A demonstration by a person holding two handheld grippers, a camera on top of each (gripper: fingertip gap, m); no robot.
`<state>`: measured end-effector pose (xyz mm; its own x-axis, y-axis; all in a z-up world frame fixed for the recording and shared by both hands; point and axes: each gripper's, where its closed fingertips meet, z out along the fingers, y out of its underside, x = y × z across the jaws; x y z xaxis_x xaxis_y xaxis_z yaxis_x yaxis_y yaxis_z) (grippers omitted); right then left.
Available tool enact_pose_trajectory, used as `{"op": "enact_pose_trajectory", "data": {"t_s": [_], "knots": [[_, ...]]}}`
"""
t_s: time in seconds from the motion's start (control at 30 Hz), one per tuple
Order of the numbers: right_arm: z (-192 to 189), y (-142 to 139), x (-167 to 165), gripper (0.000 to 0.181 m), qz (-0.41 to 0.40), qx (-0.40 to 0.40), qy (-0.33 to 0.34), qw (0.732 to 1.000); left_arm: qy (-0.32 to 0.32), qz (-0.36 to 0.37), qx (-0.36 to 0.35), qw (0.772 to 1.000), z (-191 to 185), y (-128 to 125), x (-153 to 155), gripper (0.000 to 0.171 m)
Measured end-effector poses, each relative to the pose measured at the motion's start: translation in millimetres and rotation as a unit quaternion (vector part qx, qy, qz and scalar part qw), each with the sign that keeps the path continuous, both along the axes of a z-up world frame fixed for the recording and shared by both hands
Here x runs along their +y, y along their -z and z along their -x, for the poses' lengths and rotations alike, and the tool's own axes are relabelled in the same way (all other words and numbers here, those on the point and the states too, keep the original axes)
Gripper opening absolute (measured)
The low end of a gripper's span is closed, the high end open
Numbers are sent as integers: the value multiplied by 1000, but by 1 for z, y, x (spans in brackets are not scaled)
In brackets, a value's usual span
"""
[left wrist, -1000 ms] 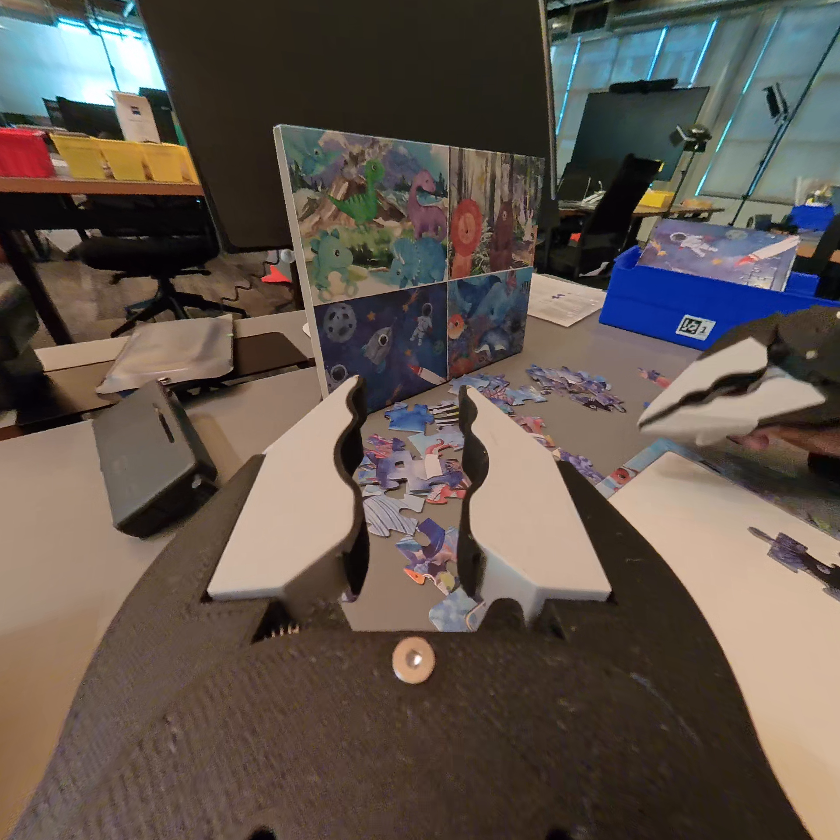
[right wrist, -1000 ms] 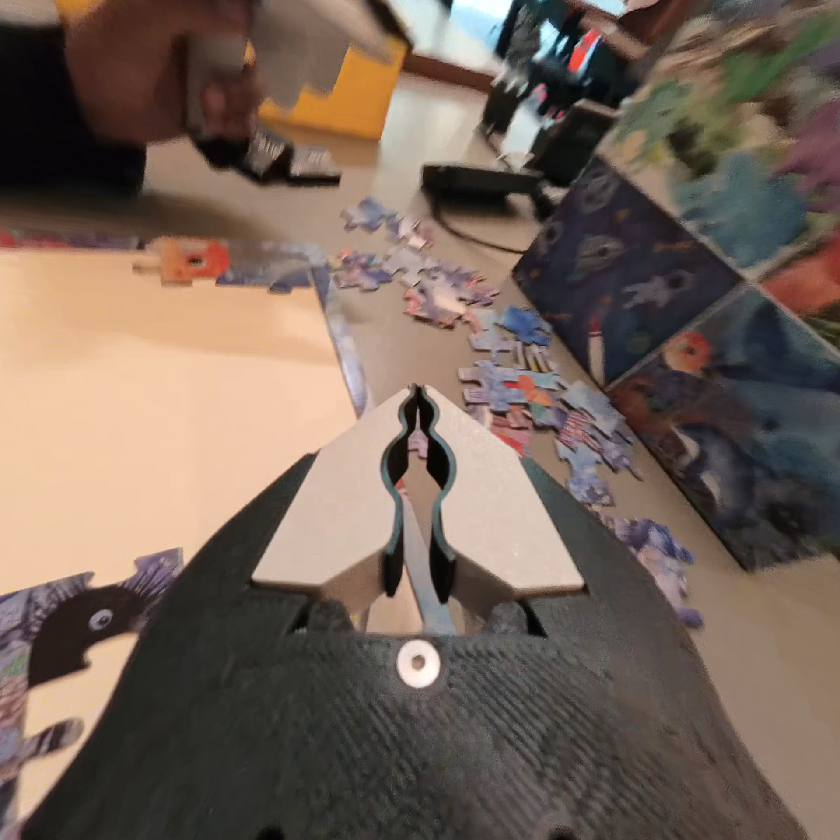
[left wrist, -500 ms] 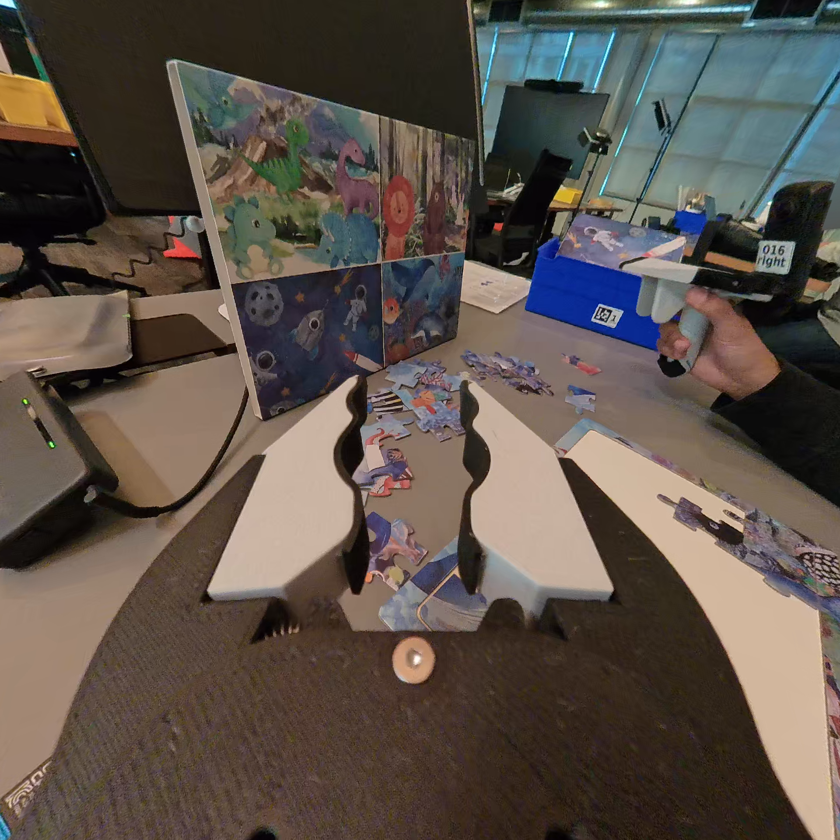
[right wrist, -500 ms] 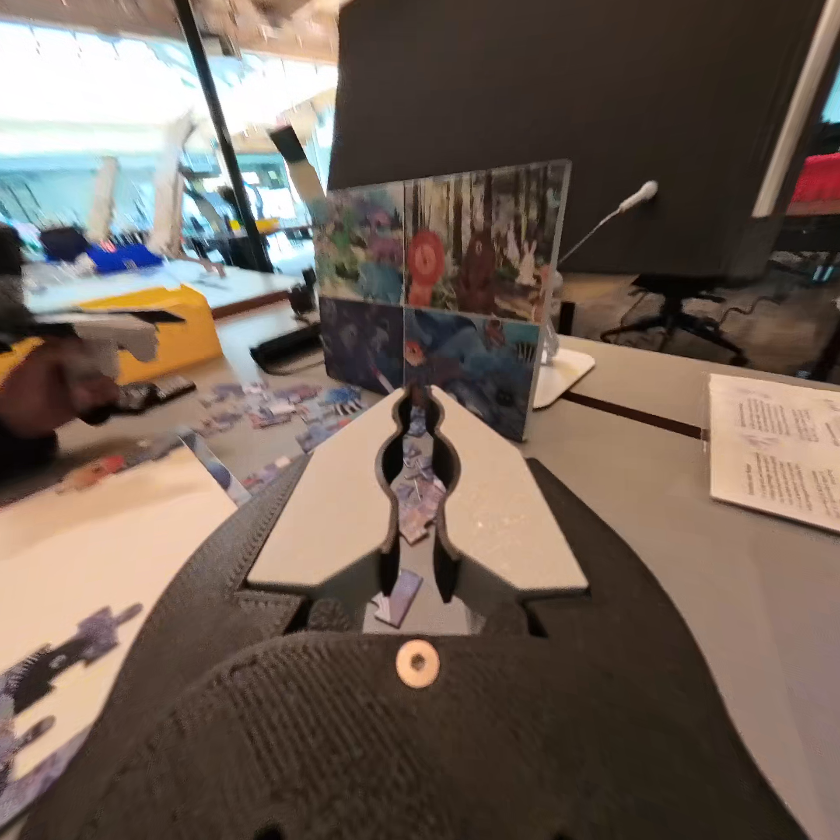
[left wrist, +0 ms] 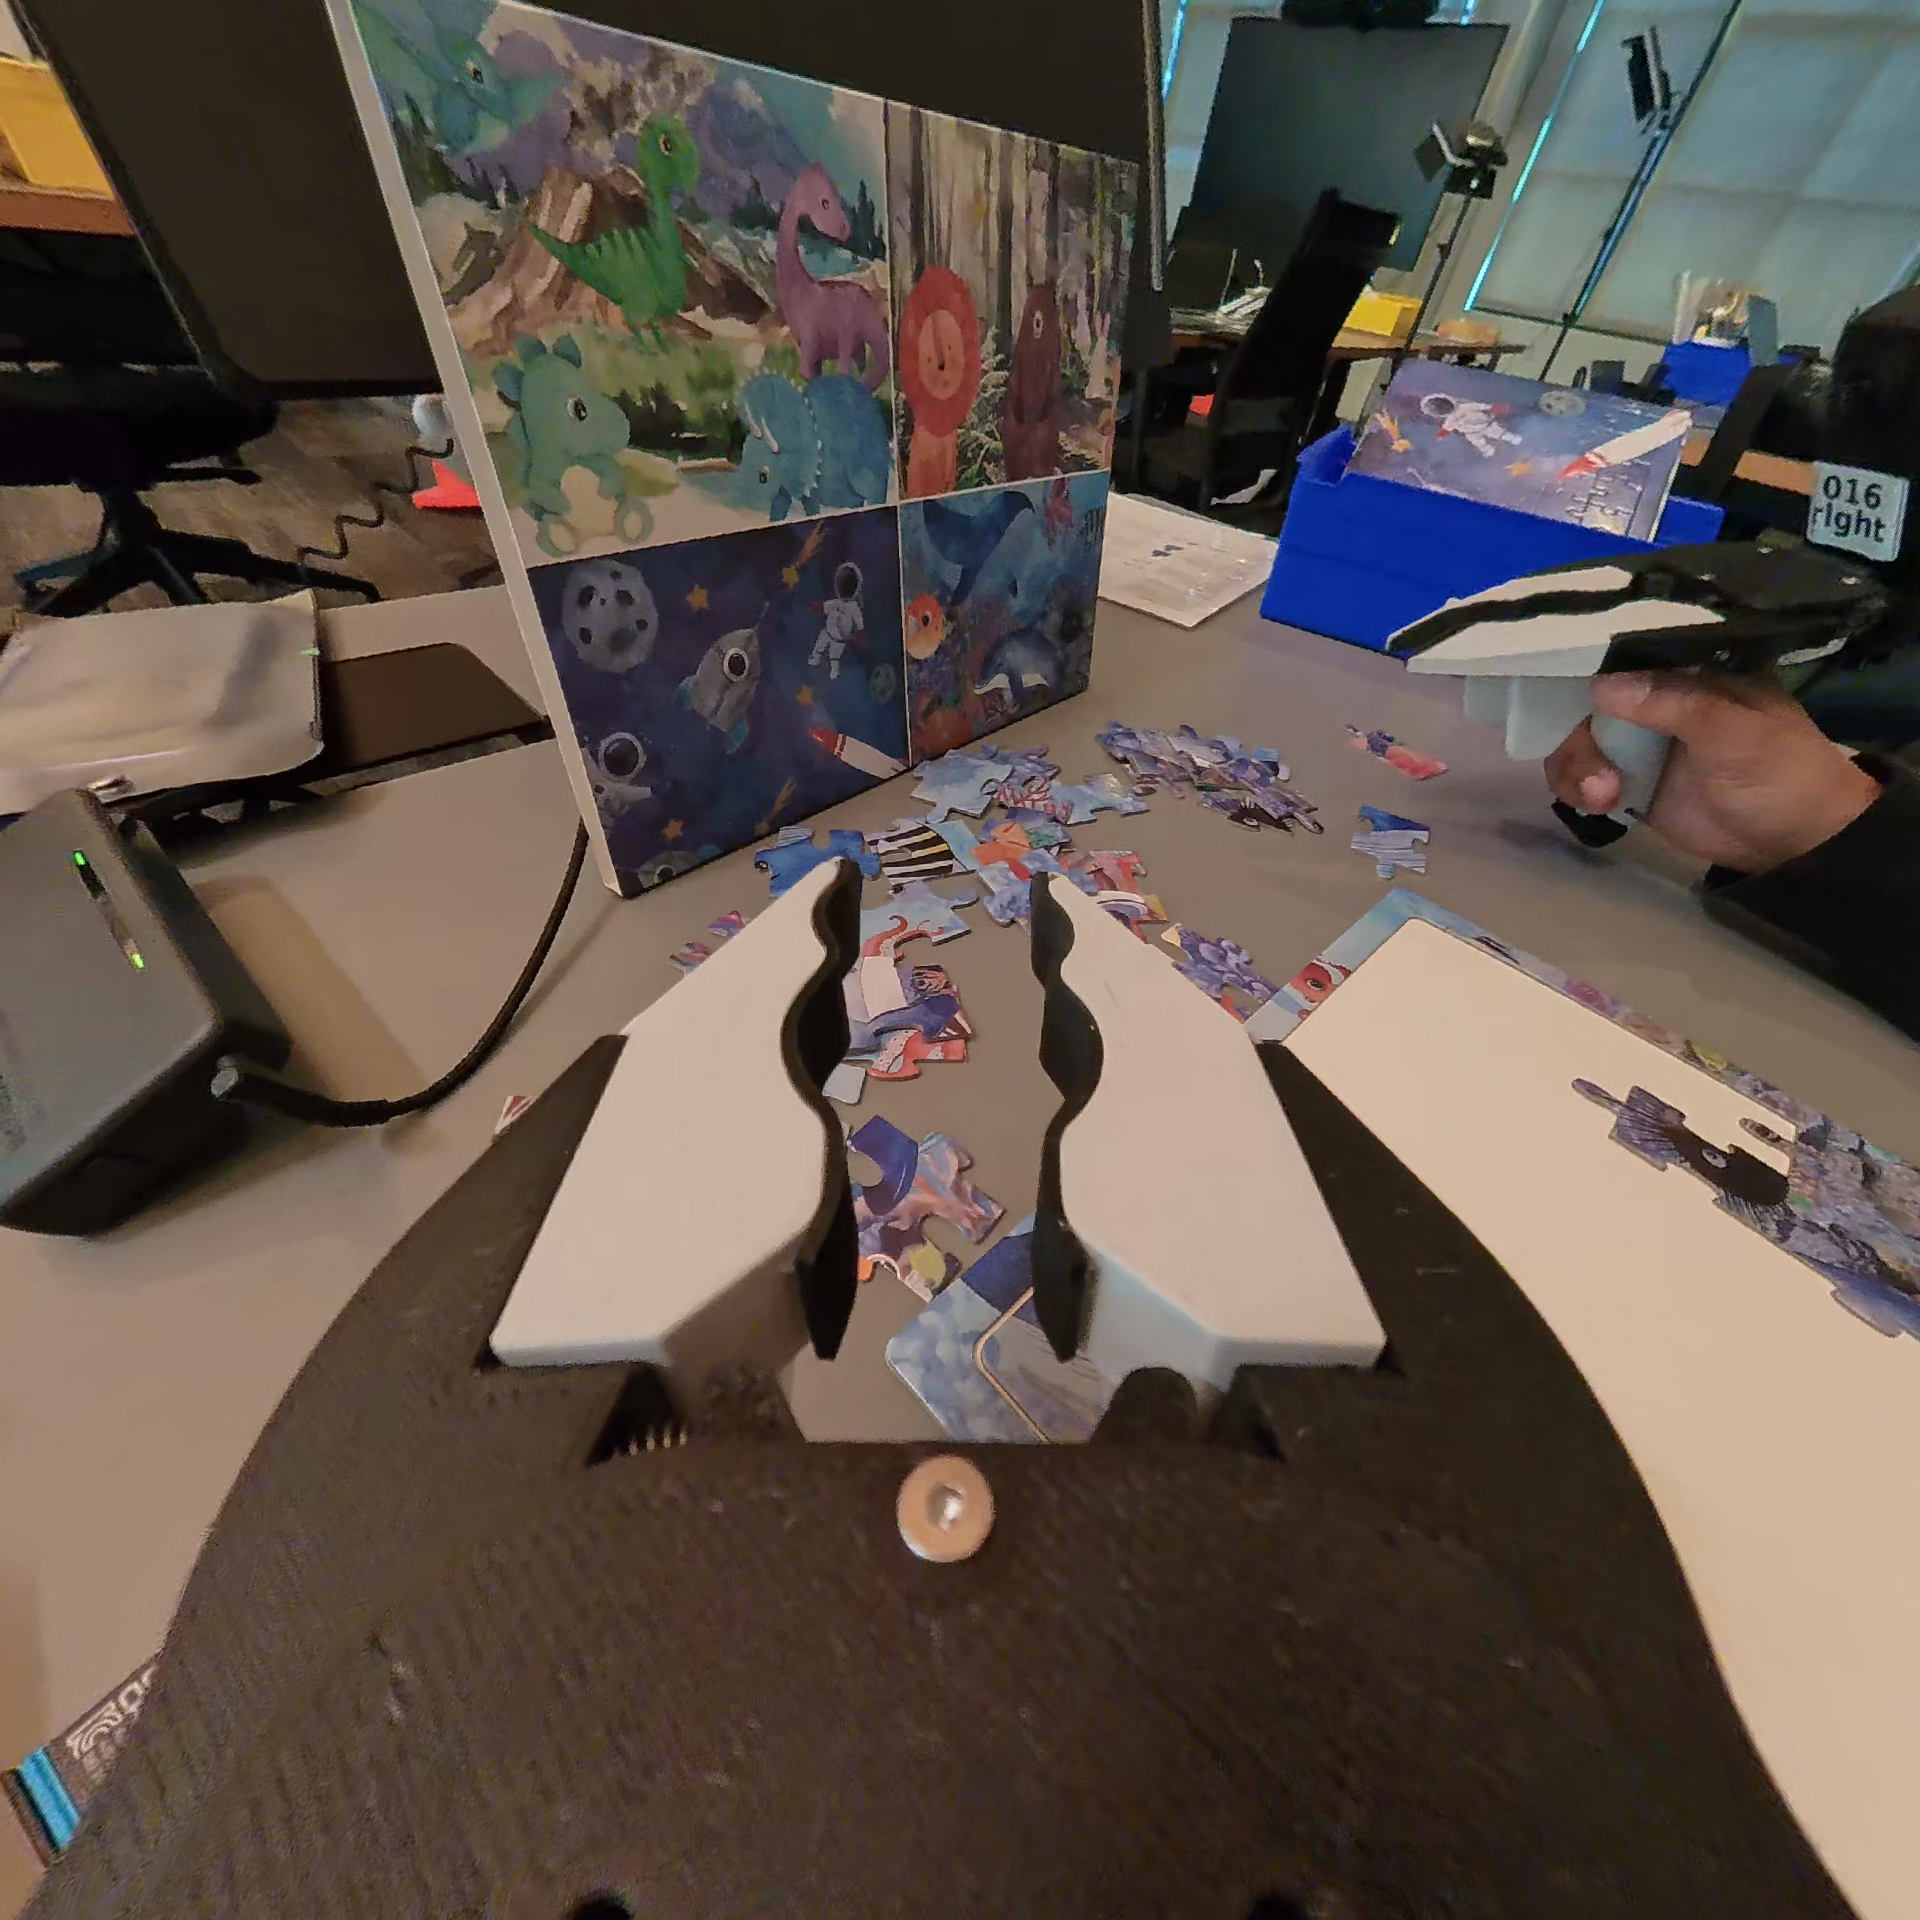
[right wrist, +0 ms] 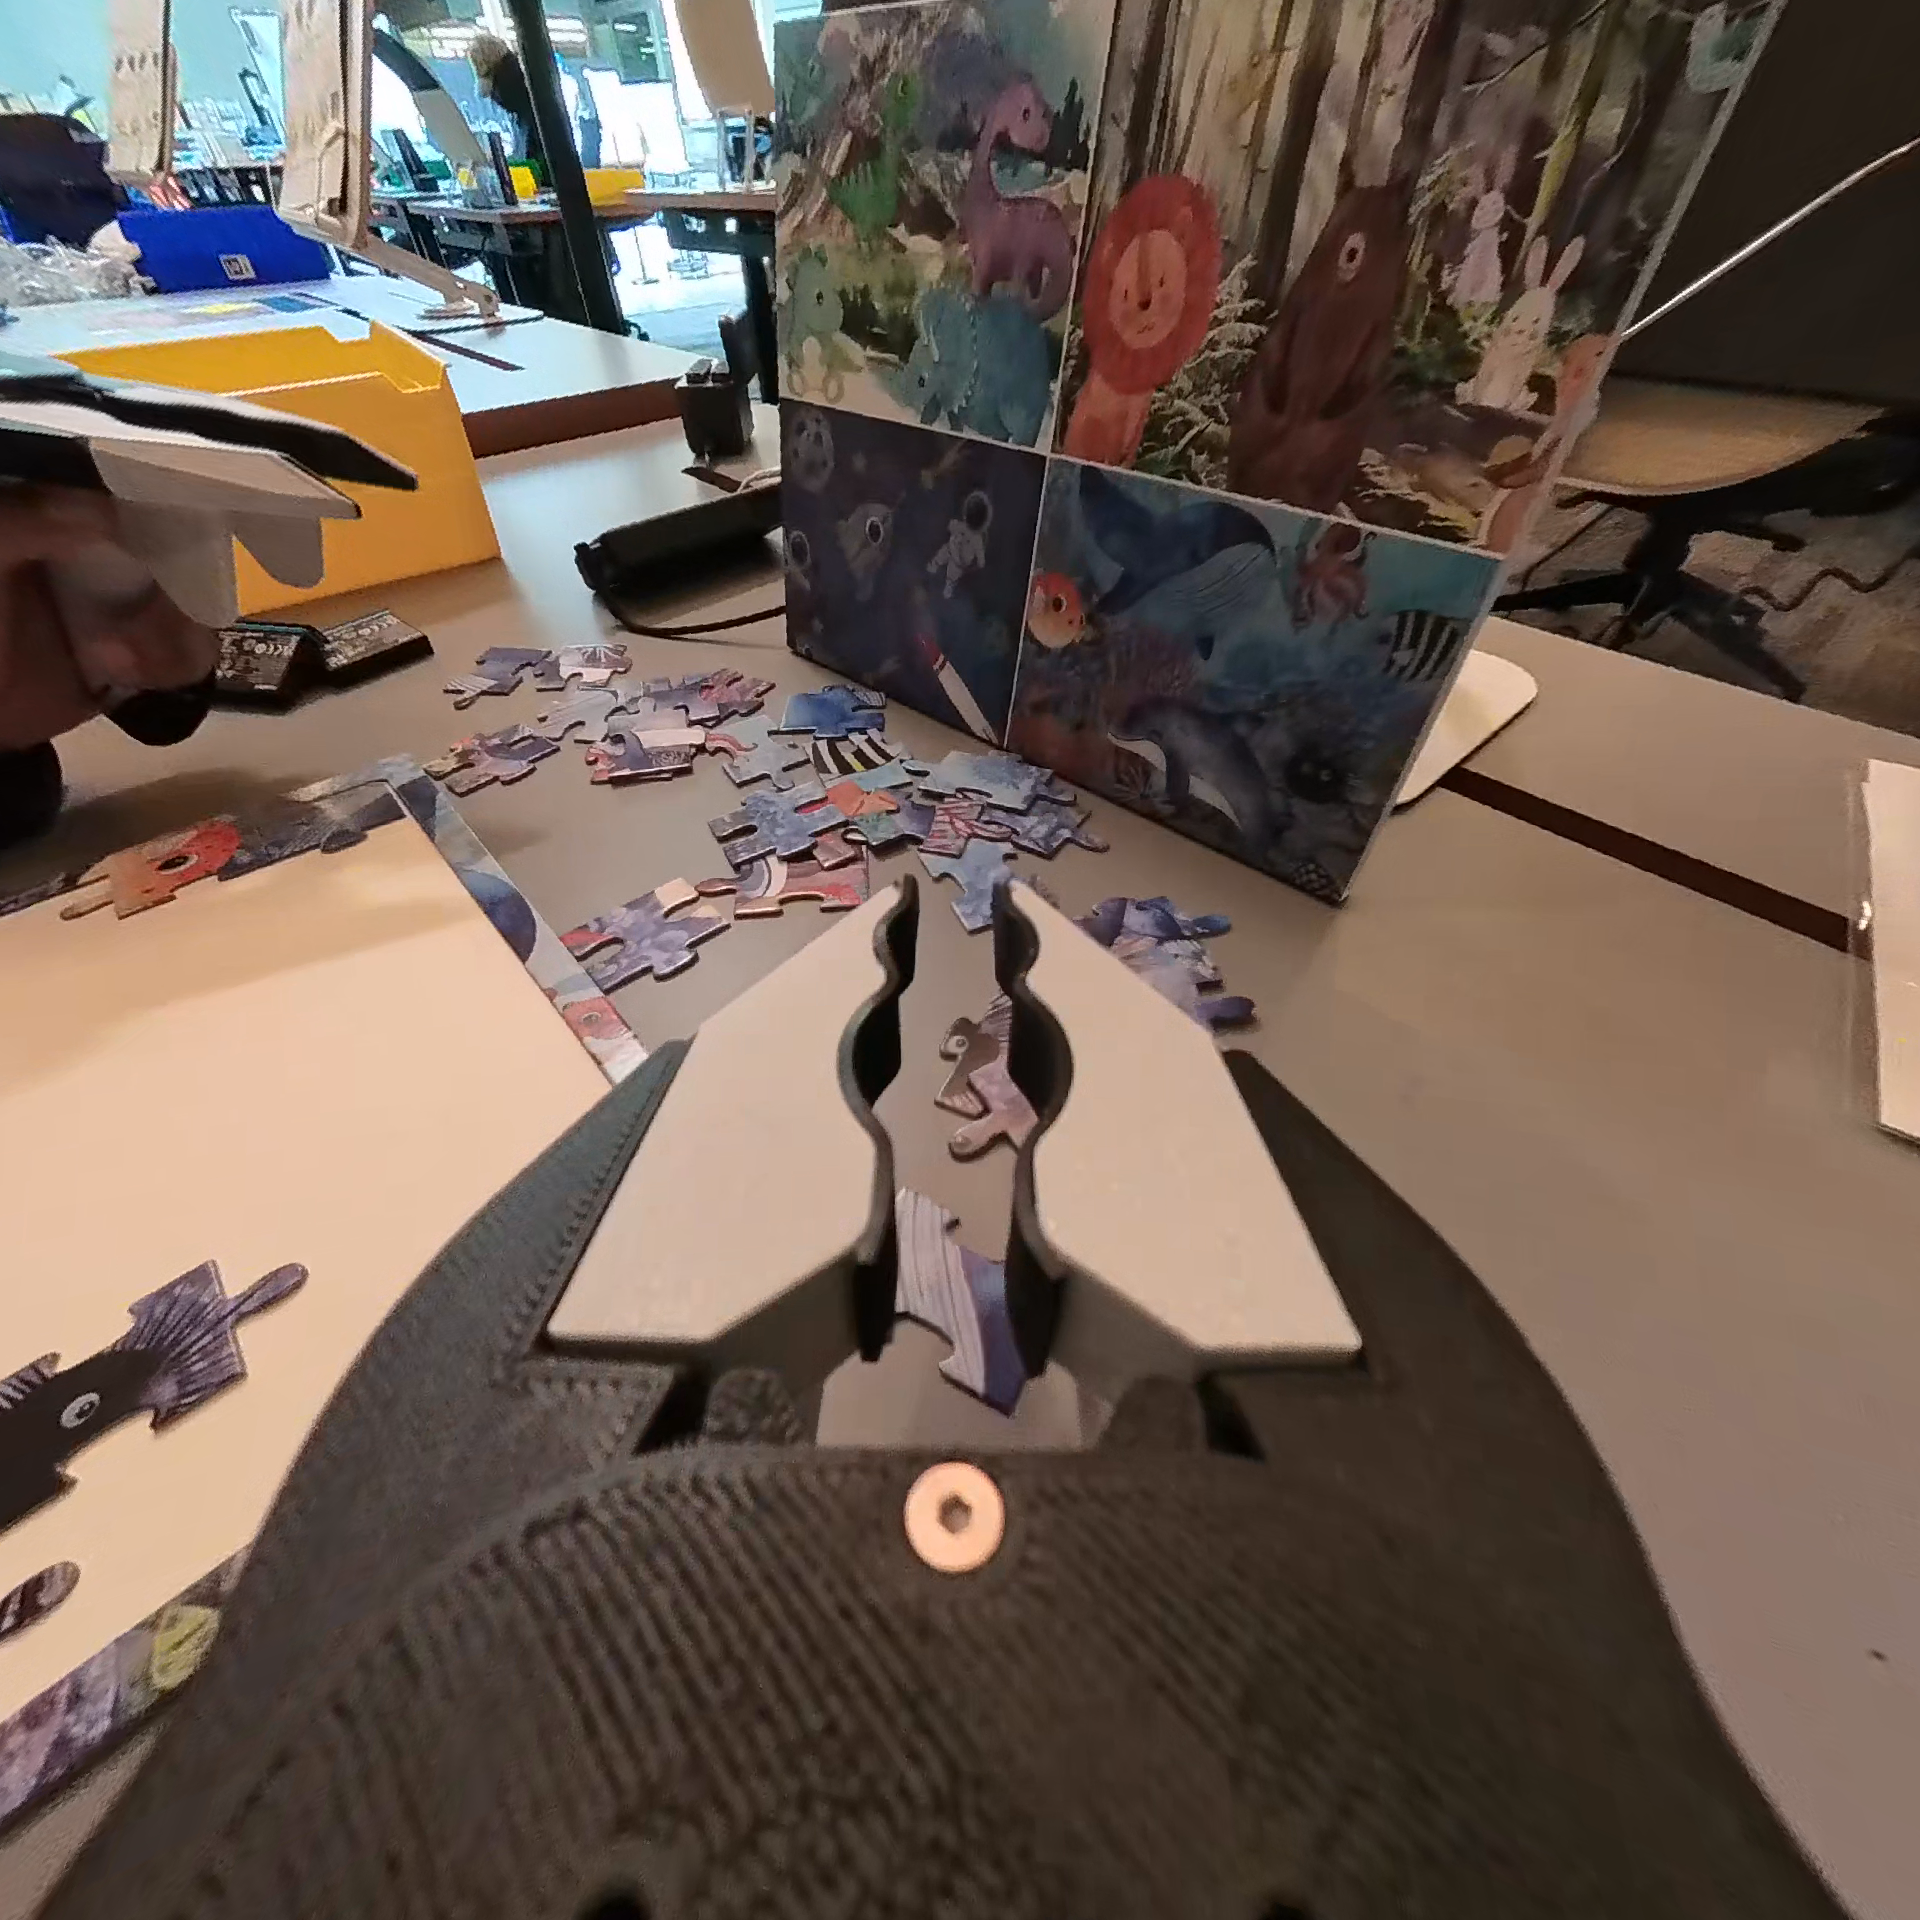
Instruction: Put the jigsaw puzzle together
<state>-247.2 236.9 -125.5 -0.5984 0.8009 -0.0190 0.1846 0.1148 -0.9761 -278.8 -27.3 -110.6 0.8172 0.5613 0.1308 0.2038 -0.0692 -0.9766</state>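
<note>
The jaws of the left gripper (left wrist: 943, 883) stand well apart with nothing between them, held above the grey desk (left wrist: 436, 935) over the near end of the loose puzzle pieces (left wrist: 997, 842); the jaws of the right gripper (right wrist: 954, 891) are parted by a narrower gap and likewise grip nothing, the pieces seen between them lying flat on the desk below; one purple piece (right wrist: 982, 1081) lies alone just beyond the right gripper's base, and a striped bluish piece (right wrist: 951, 1288) lies nearer still; the scattered pieces spread in front of an upright picture board (left wrist: 790, 457) showing four scenes, dinosaurs, forest animals, space and sea; the puzzle tray (left wrist: 1558, 1195), pale inside with a printed blue border, lies flat on the desk to the right of the left gripper and to the left of the right one; a few joined pieces sit in it, among them a dark fish (right wrist: 94, 1392) near one edge and an orange fish (right wrist: 156, 862) at the far corner; in the left wrist view a hand (left wrist: 1714, 779) holds the right gripper up above the desk beyond the tray; a dark grey box (left wrist: 94, 997) with a green light and a black cable (left wrist: 499, 1029) sits at the left; a blue bin (left wrist: 1475, 571) and a yellow bin (right wrist: 353, 436) stand further back
</note>
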Motion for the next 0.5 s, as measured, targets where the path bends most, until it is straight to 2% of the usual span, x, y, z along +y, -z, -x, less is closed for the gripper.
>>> {"op": "enact_pose_trajectory", "data": {"t_s": [0.17, 0.5], "knots": [[2, -2, 8, 12, 14, -1, 13, 1000, 10, 2, -21, 1000, -1, 6, 3, 29], [3, 4, 4, 11, -1, -8, 12, 1000, 8, 24, -13, 1000, -1, 12, 6, 29]]}}
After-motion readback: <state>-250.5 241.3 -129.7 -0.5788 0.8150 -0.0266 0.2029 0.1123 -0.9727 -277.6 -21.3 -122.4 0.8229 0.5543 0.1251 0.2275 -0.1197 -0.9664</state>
